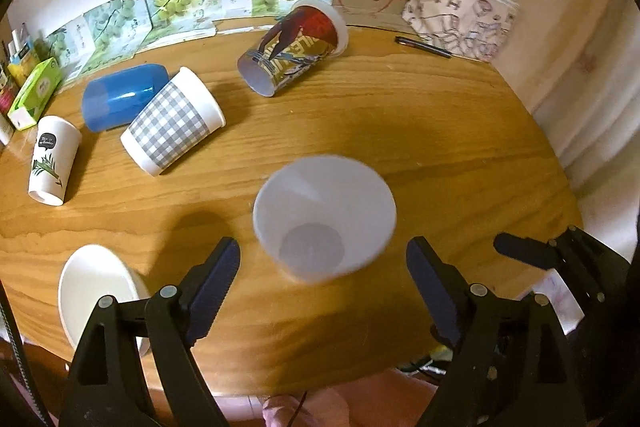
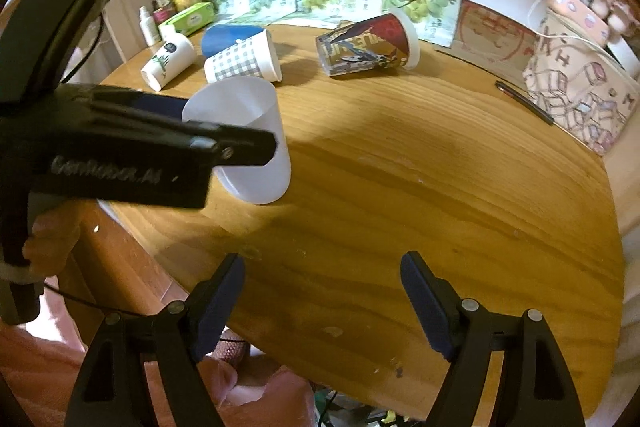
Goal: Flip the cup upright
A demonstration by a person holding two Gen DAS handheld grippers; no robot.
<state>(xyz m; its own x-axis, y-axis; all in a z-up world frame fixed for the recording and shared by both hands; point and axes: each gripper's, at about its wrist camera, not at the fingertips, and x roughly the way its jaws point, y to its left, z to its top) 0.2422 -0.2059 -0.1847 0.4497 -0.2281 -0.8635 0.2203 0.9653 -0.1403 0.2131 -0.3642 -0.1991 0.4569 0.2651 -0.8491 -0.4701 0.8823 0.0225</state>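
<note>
Left gripper (image 1: 323, 267) jaws apart, straddling translucent white plastic cup (image 1: 324, 217), mouth-up on round wooden table (image 1: 440, 147), no contact visible. Withdraw straight, don't clip rim. Right gripper (image 2: 322, 301) spread too, empty, near table edge.

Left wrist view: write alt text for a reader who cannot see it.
A plain white cup stands mouth-up on the wooden table between the open fingers of the left gripper. Behind it, four cups lie on their sides: printed, gingham, blue, leaf-patterned.
</note>
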